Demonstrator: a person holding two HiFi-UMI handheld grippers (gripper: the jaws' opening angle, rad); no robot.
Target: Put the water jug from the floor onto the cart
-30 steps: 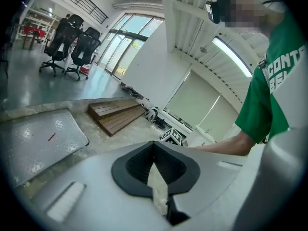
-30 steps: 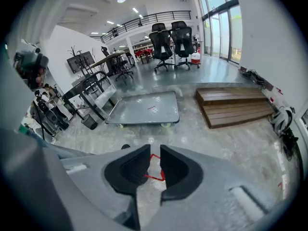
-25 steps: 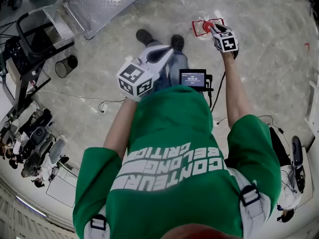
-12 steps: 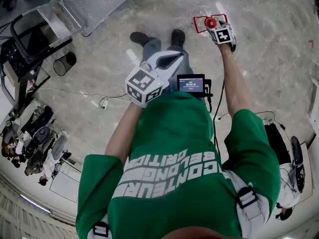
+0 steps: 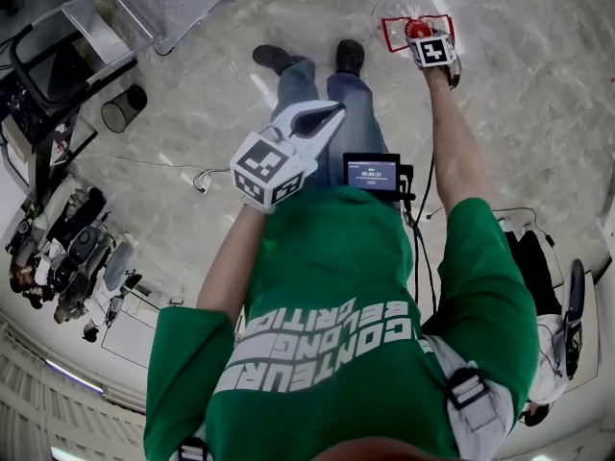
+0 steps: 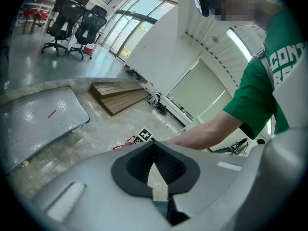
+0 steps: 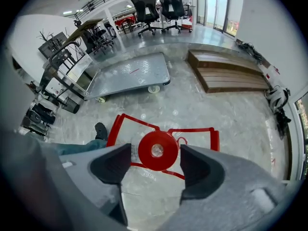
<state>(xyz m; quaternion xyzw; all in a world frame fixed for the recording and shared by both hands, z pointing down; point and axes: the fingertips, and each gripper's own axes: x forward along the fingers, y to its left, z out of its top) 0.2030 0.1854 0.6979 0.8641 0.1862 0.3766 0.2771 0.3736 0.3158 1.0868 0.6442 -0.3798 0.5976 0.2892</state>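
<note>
Office-like hall: swivel chairs (image 7: 159,4), tall windows (image 6: 137,25), stone floor (image 7: 231,114), flatbed cart (image 7: 130,73).

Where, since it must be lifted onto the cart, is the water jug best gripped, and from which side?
Likely the red cap, from straight above: the water jug stands upright, cap centred on top inside its red frame. The right gripper, jaws just opened, flanks the cap without pressing it.

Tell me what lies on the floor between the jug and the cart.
Nothing: in the right gripper view the floor between the jug and the cart is bare.
</note>
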